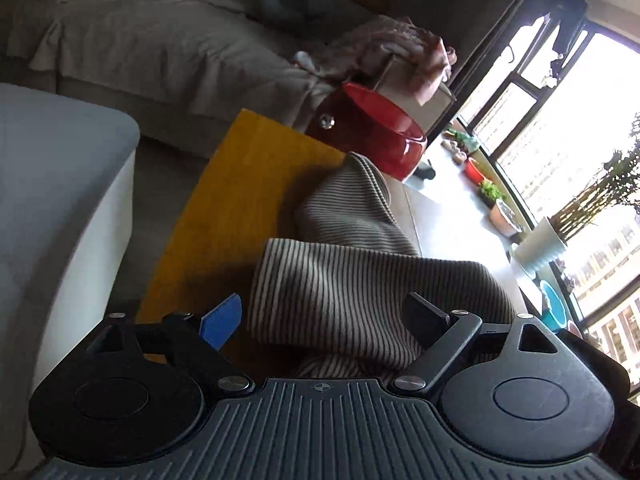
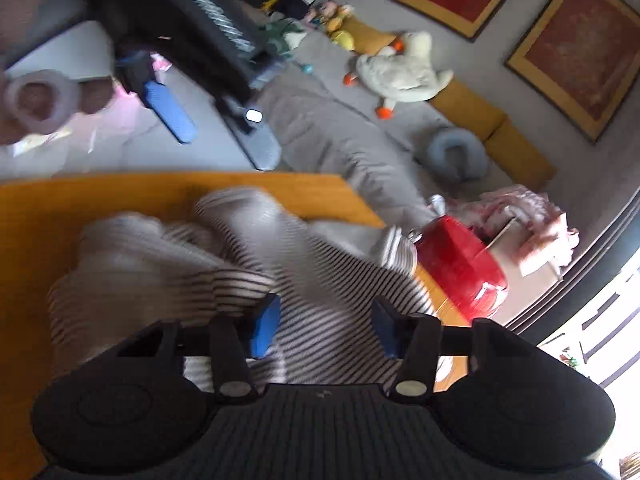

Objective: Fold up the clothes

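A brown-and-white striped garment [image 1: 352, 292] lies bunched on the yellow table top [image 1: 240, 188]. One rounded end of it reaches toward the far corner. My left gripper [image 1: 324, 320] is open, its blue pad [image 1: 222, 326] and dark finger [image 1: 424, 314] wide apart on either side of the cloth's near fold. In the right wrist view the same striped garment [image 2: 280, 248] is blurred by motion across the yellow table top [image 2: 80, 200]. My right gripper [image 2: 325, 329] hovers open just over it, with cloth showing between the blue pads [image 2: 264, 328]. The left gripper [image 2: 224, 144] appears beyond the table's far edge, fingers apart.
A shiny red round stool [image 1: 380, 132] [image 2: 460, 268] stands at the table's far corner, beside a box draped in pink cloth [image 2: 520, 220]. Behind is a grey sofa [image 2: 340, 128] with a plush goose [image 2: 400, 68] and a neck pillow [image 2: 456, 154]. Potted plants [image 1: 496, 196] line the windowsill.
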### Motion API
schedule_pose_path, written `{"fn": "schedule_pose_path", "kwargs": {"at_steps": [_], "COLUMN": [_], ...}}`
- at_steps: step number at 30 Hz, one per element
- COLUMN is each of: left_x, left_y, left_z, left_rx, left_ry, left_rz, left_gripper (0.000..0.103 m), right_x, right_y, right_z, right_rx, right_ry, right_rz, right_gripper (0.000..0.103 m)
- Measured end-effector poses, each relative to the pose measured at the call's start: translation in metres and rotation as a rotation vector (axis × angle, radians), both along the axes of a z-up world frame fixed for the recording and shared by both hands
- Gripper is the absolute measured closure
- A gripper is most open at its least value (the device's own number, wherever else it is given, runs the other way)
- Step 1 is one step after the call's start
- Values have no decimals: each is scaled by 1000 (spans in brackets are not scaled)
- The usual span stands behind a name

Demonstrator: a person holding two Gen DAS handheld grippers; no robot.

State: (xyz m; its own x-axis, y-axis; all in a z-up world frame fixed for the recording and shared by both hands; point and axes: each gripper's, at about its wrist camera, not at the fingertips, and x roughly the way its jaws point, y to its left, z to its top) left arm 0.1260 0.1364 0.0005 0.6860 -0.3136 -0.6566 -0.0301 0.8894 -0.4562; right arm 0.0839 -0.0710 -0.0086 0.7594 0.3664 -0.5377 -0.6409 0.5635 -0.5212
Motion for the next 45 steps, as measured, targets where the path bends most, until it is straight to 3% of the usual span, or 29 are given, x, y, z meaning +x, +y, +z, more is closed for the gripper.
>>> {"fn": "schedule_pose_path", "kwargs": {"at_steps": [4,7,9,11,14,17,19,21,24,25,26,27,29,31,36,40,42,45], "left_x": [17,28,31,31,24,8,-3,-15,-31,-35,-38,-42,-44,-38,-24,-13,-7,-6], "left_y": [-22,-33,-37,-42,-52,-65,-73,-82,-82,-77,-71,-65,-58,-57,-55,-53,-52,-58], "left_z": [-13,-22,-19,-12,11,41,60,80,103,104,103,102,96,81,46,17,3,5], "left_rx": [-8,-18,-41,-51,-37,-46,-64,-82,-70,-36,0,36,77,79,82,85,86,97], "left_ry": [18,16,-9,-50,-152,-269,-342,-414,-495,-494,-489,-485,-456,-404,-273,-168,-116,-118], "left_rz": [-65,-74,-76,-88,-123,-171,-207,-243,-242,-214,-185,-155,-121,-119,-112,-107,-105,-115], "left_gripper": [24,41,70,86,92,93,93,93,91,90,79,61,45,45,44,41,36,33], "right_x": [-16,-26,-31,-33,-29,-23,-21,-17,-6,2,7,10,1,-7,-31,-46,-50,-54], "right_y": [-26,-39,-43,-41,-36,-29,-26,-19,-8,-7,-7,-9,-7,-4,-18,-52,-65,-77], "right_z": [-1,4,10,18,26,30,31,29,22,19,17,17,16,9,6,13,31,59], "right_rx": [18,32,45,62,86,112,153,160,163,171,188,200,164,103,15,-37,28,120], "right_ry": [38,28,-3,-45,-72,-76,-59,-59,-32,18,72,117,127,126,96,150,165,150], "right_rz": [-29,-45,-45,-43,-47,-54,-60,-59,-63,-73,-80,-77,-53,-43,-23,-79,-89,-91], "right_gripper": [53,52,51,46,42,42,37,22,21,21,23,23,23,23,35,36,36,36]}}
